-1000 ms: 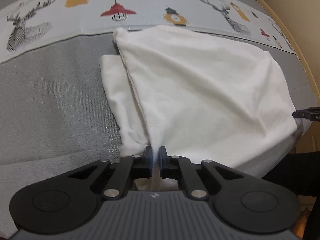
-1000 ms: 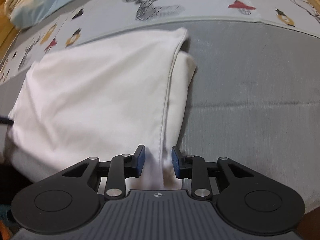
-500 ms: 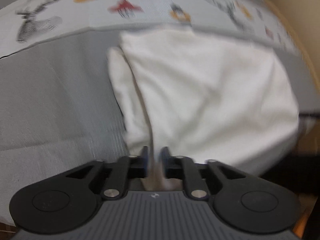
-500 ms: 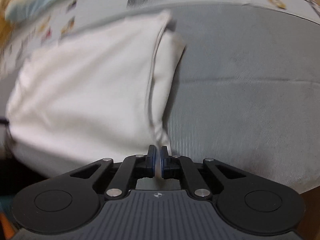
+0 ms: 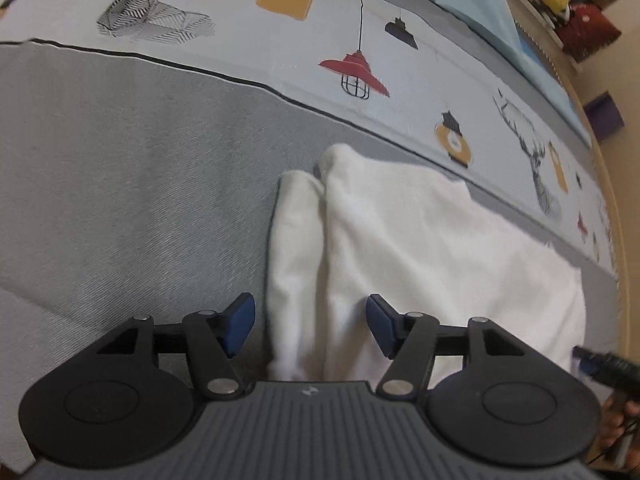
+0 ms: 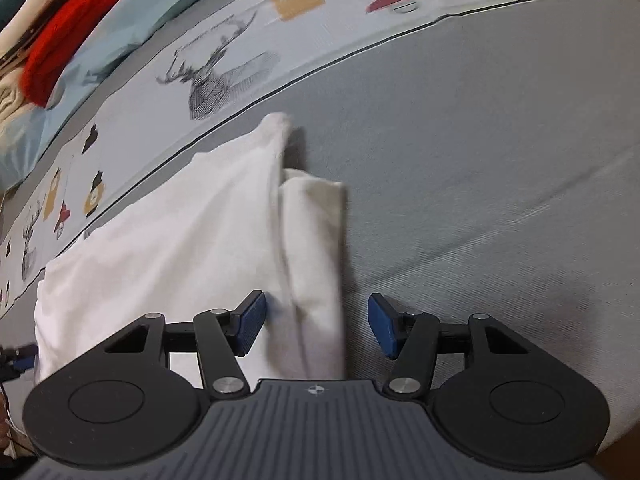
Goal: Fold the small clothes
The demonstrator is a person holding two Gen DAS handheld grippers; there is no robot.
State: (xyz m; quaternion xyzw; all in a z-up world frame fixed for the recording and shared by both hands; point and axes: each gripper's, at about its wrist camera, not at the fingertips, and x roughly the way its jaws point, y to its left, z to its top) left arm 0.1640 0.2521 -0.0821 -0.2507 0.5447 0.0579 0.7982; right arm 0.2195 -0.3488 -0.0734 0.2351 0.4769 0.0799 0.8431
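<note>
While both tongs (image 5: pixel 307 325) (image 6: pixel 317 323) are opening, gripping nothing, the white garment (image 5: pixel 420 264) lies lengthwise between them.

In the left wrist view, bare grey bed cover (image 5: pixel 140 184) fills the left half of the frame, open for a pass. The white garment (image 5: pixel 432 248) takes the centre and lower right, and the other claw's tip (image 5: pixel 600 364) juts in at the right edge. In the right wrist view the garment (image 6: pixel 180 248) lies left of centre; grey cover (image 6: pixel 480 160) runs free across the right. A red and pale pile (image 6: pixel 52 48) crowds the upper left corner.
</note>
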